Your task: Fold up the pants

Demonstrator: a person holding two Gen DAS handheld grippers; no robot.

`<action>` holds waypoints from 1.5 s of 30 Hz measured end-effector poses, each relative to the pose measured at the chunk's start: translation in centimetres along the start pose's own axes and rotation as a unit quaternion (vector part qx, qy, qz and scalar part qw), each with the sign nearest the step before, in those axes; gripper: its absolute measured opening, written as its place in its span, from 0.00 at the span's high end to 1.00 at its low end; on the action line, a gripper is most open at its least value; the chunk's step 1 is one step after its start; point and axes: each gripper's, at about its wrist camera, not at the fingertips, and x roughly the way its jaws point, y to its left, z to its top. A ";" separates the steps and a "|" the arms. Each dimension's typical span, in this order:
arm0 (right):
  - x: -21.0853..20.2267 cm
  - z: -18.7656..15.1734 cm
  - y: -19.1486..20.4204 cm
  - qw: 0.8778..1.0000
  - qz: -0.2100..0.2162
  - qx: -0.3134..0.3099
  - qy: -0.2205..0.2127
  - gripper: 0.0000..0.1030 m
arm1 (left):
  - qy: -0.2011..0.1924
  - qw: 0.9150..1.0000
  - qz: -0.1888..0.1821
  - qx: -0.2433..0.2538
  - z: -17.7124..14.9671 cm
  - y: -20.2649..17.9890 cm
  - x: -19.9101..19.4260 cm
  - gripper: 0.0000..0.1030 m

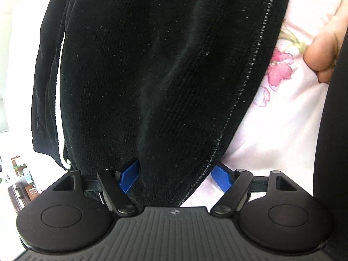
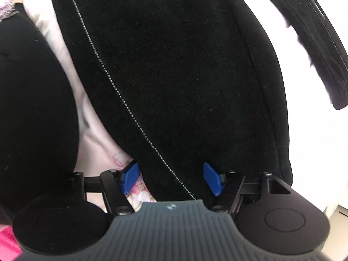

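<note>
Left tongs stand wide, black pants draped between the blue pads, not pinched. Right tongs gape narrower, pants likewise loose between them, over floral sheet filling frame centre.

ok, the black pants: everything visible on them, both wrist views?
The pants are black, finely ribbed, soft-looking fabric with a pale stitched seam along one edge. They fill both views, draped in loose folds over a pale pink floral sheet. Cloth lies between the blue-padded jaws of the left gripper and the right gripper, which stand apart, not pinching it. Waistband and hems can't be identified.
</note>
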 end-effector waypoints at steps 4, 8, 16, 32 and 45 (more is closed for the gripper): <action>-1.7 -0.4 0.2 0.999 -0.006 0.029 -0.033 0.69 | -0.010 0.999 0.000 -0.047 -0.3 0.9 -0.5 0.48; -4.0 -1.1 0.0 0.995 -0.024 0.054 -0.074 0.92 | -0.016 0.995 0.001 -0.102 -0.8 2.2 -1.0 0.65; -8.6 -2.9 -1.3 0.982 -0.088 0.086 -0.144 0.97 | -0.039 0.972 -0.001 -0.233 -1.9 6.9 -4.0 0.77; -12.9 3.2 -9.4 0.941 -0.207 0.200 -0.176 0.99 | -0.062 0.907 0.033 -0.415 -0.1 16.6 -6.5 0.82; -10.6 10.6 -20.3 0.929 -0.244 0.220 -0.167 1.00 | -0.069 0.875 0.068 -0.474 3.3 26.8 -5.4 0.84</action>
